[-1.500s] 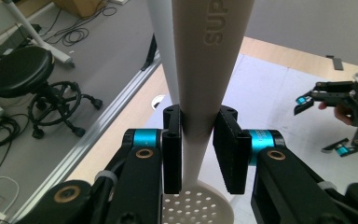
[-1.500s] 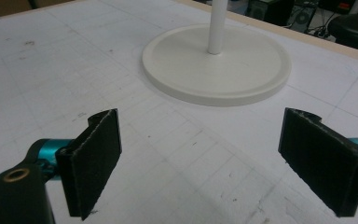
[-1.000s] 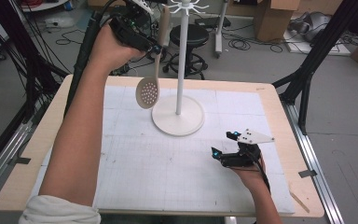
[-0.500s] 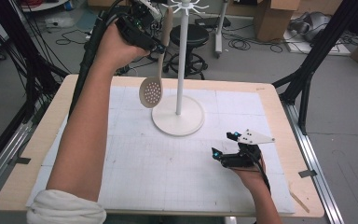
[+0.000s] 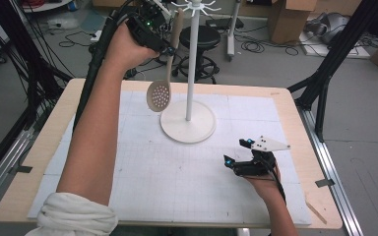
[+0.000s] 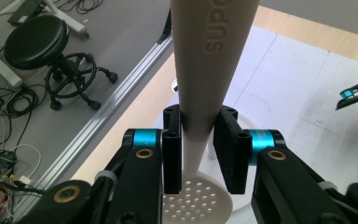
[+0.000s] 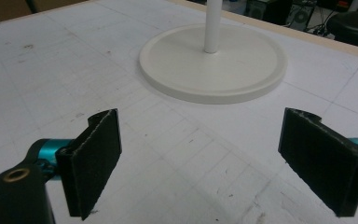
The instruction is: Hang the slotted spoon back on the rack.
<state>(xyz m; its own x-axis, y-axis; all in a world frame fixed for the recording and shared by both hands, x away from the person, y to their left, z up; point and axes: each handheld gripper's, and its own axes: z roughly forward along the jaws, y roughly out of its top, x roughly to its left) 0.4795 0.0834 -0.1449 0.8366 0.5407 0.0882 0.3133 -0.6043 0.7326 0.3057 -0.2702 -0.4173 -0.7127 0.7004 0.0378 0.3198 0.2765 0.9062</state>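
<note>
A cream slotted spoon [image 5: 159, 96] hangs head down in the air, left of the white hook stand's pole [image 5: 192, 64]. My left gripper [image 5: 171, 45] is shut on the upper handle, close to the hooks at the stand's top [image 5: 195, 6]. In the left gripper view the pads [image 6: 172, 154] clamp the lettered handle [image 6: 209, 56], with the perforated bowl [image 6: 193, 203] below. My right gripper [image 5: 237, 152] rests low over the white mat at the right front, open with nothing between its fingers [image 7: 95, 158]. It faces the stand's round base [image 7: 214, 65].
The stand's base [image 5: 188, 122] sits mid-table on a white gridded mat [image 5: 152, 187] over a wooden tabletop [image 5: 54, 132]. A black stool [image 5: 209, 39], cables and cardboard boxes [image 5: 285, 14] lie on the floor beyond the far edge. Black frame legs [image 5: 325, 73] rise at the right.
The left hand has drifted slightly right with the spoon, bringing it a little closer to the stand's pole. The right gripper has not moved.
</note>
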